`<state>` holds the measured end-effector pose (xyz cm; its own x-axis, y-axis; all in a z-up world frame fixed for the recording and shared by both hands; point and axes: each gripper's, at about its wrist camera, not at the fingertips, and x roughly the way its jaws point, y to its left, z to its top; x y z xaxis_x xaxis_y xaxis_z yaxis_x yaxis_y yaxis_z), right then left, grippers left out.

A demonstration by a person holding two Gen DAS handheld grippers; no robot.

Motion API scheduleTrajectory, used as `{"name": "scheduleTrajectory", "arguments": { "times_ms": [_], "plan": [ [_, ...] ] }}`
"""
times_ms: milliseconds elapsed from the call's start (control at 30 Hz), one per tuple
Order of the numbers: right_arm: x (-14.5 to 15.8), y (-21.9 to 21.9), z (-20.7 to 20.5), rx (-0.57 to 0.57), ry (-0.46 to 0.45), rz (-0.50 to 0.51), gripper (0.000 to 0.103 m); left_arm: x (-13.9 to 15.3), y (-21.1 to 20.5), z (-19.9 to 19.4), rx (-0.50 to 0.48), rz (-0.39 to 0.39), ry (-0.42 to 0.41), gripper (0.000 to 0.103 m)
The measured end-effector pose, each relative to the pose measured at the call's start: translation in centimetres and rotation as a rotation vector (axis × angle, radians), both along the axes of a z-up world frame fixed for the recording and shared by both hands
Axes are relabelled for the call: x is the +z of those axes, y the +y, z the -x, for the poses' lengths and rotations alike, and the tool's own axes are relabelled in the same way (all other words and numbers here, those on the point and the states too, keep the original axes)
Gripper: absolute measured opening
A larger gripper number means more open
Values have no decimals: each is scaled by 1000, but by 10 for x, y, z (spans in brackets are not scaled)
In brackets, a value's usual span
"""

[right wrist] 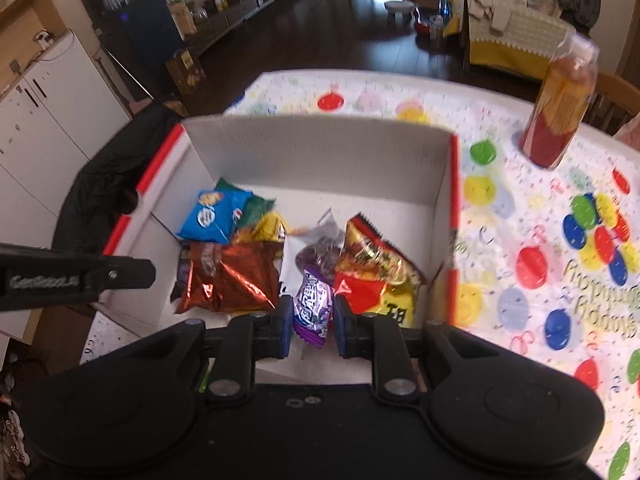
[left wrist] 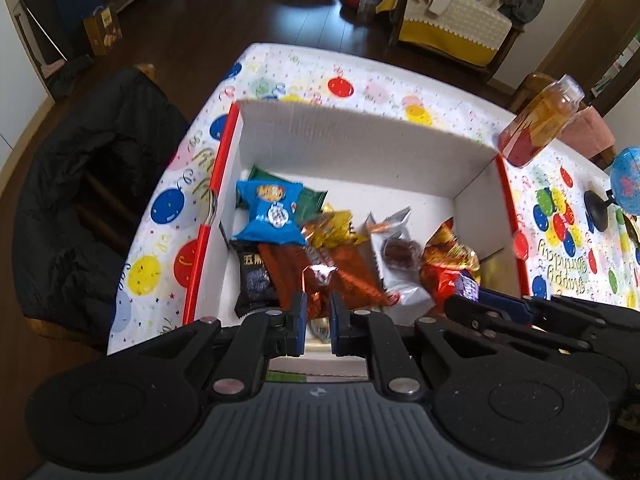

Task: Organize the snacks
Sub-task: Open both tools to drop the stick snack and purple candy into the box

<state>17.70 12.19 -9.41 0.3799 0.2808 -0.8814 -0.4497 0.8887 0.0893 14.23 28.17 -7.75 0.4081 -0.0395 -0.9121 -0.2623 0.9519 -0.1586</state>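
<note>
- Several snacks already lie in the white cardboard box (right wrist: 320,152) on the balloon-print tablecloth (right wrist: 520,208) — a blue packet (right wrist: 212,216), a copper foil pack (right wrist: 232,276), a red-and-gold bag (right wrist: 372,268) and others, heaped loosely toward the near side.
- Judging from that heap, the task looks well along; no loose snack shows on the cloth in either view, though what lies outside the frames cannot be told.
- Right gripper (right wrist: 314,322) holds a small purple packet (right wrist: 314,304) between its narrow jaws, over the box's near edge, so this one still has to be let go inside.
- Left gripper (left wrist: 318,322) has its jaws nearly together — a sliver of orange-brown foil wrapper (left wrist: 316,300) seems pinched between them, above the box's near side.
- Off to the side, a bottle (right wrist: 560,100) stands on the cloth, well apart from the box.
</note>
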Motion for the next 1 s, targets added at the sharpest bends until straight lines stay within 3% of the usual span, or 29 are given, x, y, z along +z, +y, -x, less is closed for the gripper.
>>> {"name": "scheduleTrajectory", "arguments": {
  "times_ms": [200, 600, 700, 833, 1000],
  "plan": [
    [-13, 6, -3, -7, 10, 27, 23, -15, 2, 3, -6, 0, 19, 11],
    [-7, 5, 10, -20, -3, 7, 38, -19, -3, 16, -38, -39, -8, 12],
    [-1, 1, 17, -24, -16, -5, 46, -18, -3, 21, -38, -54, -12, 14],
    [7, -5, 28, -25, -35, -20, 56, -14, -2, 30, -39, -60, -25, 26],
    [22, -12, 46, -30, -66, -48, 64, -5, -4, 43, -56, -77, -59, 28]
  ]
}}
